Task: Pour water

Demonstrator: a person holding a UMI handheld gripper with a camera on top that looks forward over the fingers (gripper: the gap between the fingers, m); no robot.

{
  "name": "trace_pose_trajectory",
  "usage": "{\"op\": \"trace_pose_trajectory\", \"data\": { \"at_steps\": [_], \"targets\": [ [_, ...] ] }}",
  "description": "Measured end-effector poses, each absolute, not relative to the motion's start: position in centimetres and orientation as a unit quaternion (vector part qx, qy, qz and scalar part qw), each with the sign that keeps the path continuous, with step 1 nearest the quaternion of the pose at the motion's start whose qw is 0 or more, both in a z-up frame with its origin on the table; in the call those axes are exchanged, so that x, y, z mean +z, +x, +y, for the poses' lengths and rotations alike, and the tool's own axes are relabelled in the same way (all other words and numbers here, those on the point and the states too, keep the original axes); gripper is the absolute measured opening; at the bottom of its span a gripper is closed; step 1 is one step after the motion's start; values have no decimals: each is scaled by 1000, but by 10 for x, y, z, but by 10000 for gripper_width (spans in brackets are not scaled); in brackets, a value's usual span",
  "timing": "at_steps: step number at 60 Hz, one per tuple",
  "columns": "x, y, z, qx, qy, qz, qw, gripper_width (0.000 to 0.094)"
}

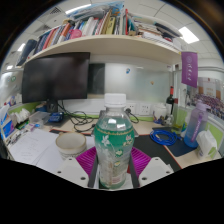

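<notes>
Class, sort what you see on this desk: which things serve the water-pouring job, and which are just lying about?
For the job: clear plastic water bottle with white cap, held between the gripper jaws; white round bowl.

Lying about: black computer monitor, row of books on the shelf, blue cable coil.

Claw (113, 160): a hand-held two-finger tool, seen only at its forward end from the camera riding on it.
Fingers (88, 170): two dark, near-black arms, one at either side, broad at the base and narrowing forward.
Pads (140, 160): bright magenta-pink liners on the inner faces, marked with fine ridged lines.
Cables, screws, markings: cannot be made out.
Person: no hand, sleeve or skin shows.
</notes>
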State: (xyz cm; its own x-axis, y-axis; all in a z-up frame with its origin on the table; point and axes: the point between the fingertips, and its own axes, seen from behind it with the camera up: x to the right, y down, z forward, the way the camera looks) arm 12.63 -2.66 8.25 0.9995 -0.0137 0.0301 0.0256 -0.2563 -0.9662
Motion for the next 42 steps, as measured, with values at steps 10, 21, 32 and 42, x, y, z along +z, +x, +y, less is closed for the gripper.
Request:
{"op": "trace_pose_trajectory", "data": {
  "at_steps": [10,21,32,42],
  "targets": [
    [87,124,-21,-22,-779,-10,626,434],
    [86,121,-16,-33,-783,-20,621,318],
    [105,114,-8,-71,-796,-82,595,310],
    [126,111,9,-213,-766,-289,534,310]
  ]
}}
